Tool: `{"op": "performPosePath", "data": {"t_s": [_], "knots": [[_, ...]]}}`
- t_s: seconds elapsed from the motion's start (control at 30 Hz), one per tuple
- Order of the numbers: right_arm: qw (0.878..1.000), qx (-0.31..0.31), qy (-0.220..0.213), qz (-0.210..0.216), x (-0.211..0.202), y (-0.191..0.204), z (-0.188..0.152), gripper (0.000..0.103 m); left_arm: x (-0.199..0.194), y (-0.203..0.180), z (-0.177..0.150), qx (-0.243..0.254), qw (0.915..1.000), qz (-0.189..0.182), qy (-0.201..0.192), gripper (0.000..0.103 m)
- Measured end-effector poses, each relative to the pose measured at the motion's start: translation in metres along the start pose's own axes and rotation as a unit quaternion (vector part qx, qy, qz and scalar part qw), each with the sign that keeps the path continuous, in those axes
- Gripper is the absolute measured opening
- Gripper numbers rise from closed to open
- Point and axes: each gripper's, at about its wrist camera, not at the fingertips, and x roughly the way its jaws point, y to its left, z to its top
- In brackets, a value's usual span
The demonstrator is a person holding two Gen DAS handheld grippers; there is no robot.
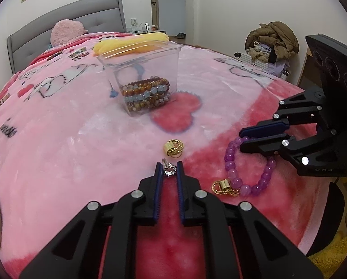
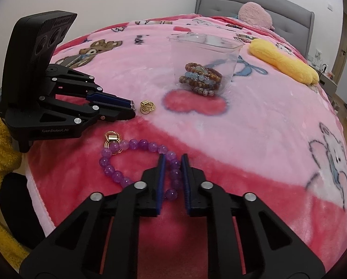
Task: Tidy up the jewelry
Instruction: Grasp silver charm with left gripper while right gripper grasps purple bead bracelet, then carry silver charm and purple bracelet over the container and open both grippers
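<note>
Pinching a small silver ring (image 1: 169, 170) between my left gripper (image 1: 169, 168) tips, I keep it low on the pink blanket (image 1: 68, 125) so it cannot drop far. My right gripper (image 2: 173, 162) straddles one side of the purple bead bracelet (image 2: 136, 160), jaws narrowly spread around the beads; whether they already press I cannot tell. Two gold rings lie loose: one (image 1: 173, 148) just ahead of my left tips, another (image 1: 224, 187) touching the bracelet. Well beyond stands the clear container (image 1: 142, 79), already holding beaded bracelets (image 1: 146, 96), likely where everything goes.
</note>
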Motion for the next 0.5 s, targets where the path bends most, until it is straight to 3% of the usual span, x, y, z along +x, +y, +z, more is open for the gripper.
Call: {"op": "performPosePath", "data": {"t_s": [0.5], "knots": [[0.999, -0.003, -0.038, -0.012, -0.026, -0.001, 0.019, 0.010, -0.038, -0.005, 0.016, -0.002, 0.9983, -0.006, -0.057, 0.011]]}}
